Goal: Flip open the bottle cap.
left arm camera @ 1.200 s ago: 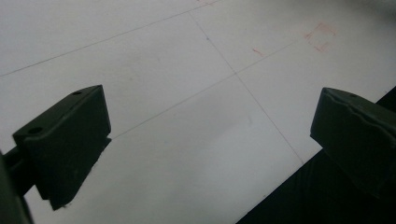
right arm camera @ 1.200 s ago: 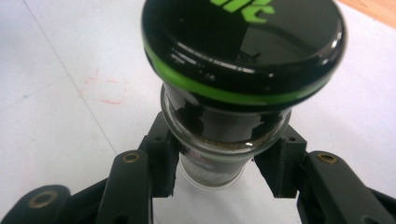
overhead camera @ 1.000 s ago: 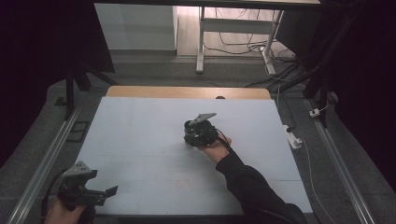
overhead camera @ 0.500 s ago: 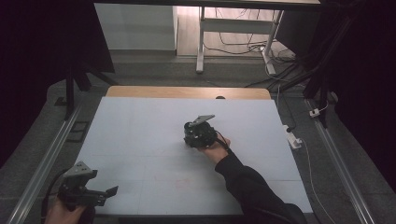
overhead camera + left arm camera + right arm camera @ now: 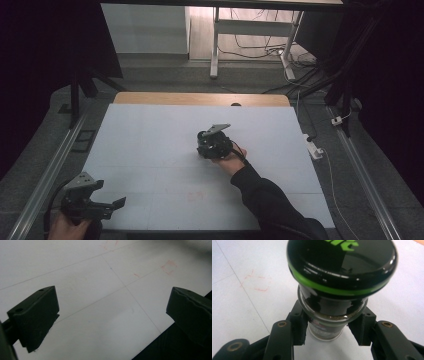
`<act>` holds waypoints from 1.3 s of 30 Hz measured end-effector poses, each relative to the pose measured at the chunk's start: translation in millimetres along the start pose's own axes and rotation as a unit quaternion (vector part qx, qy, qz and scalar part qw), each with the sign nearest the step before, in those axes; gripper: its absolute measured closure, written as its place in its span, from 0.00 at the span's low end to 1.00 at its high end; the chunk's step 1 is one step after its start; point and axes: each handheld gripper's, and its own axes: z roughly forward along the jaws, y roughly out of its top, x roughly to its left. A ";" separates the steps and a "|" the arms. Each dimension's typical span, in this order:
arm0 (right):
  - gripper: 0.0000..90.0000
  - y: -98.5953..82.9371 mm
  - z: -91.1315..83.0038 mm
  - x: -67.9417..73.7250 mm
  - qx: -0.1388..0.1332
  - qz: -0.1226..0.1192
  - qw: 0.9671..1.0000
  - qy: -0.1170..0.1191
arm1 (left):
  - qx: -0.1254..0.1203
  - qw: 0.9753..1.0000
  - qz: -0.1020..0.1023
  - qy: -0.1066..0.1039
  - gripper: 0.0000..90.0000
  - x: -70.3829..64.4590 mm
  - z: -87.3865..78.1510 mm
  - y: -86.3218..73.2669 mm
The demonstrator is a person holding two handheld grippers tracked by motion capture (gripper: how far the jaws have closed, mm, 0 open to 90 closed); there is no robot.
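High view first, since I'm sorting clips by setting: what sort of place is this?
Probably a lab or recording workspace, not a home: a plain white tabletop with faint grid lines, metal rails along its sides, and loose cables on the floor beyond.

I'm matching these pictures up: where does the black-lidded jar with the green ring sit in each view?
High view: mid-table, covered by the right gripper.
Right gripper view: centre, the jar between the jaws, lid nearest the camera.
Left gripper view: the left gripper hangs open over the bare white sheet.
Shared landmark: the sheet's thin ruled lines.
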 end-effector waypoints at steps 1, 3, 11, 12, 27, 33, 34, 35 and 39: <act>0.59 0.0 0.0 0.0 0.000 0.000 1.000 0.000 | -0.001 1.000 0.000 0.001 0.00 -0.1 -0.2 0.5; 0.59 -0.1 0.0 0.0 0.000 -0.001 1.000 0.000 | -0.003 1.000 0.002 0.003 0.00 -0.4 0.0 1.8; 0.59 -0.5 0.0 -0.2 -0.001 0.000 1.000 0.001 | -0.002 1.000 0.027 -0.016 0.00 -1.4 4.3 9.2; 0.59 -0.5 0.1 -0.2 -0.002 0.000 1.000 0.001 | -0.004 0.999 0.029 -0.019 0.00 -1.8 4.8 10.4; 0.59 -1.3 0.3 -1.2 -0.005 0.001 1.000 0.004 | -0.050 0.991 0.091 -0.083 0.00 -15.4 28.7 34.3; 0.59 -1.4 0.3 -1.2 -0.005 0.000 1.000 0.004 | -0.055 0.989 0.097 -0.096 0.00 -19.2 40.8 46.1; 0.59 -1.4 0.3 -1.2 -0.005 0.001 1.000 0.004 | -0.056 0.989 0.096 -0.097 0.00 -19.5 42.9 48.6; 0.59 -1.4 0.3 -1.1 -0.005 0.000 1.000 0.004 | -0.056 0.989 0.097 -0.099 0.00 -19.8 44.9 51.2; 0.59 -1.4 0.2 -1.1 -0.005 0.000 1.000 0.003 | -0.057 0.988 0.101 -0.100 0.00 -20.9 51.8 60.0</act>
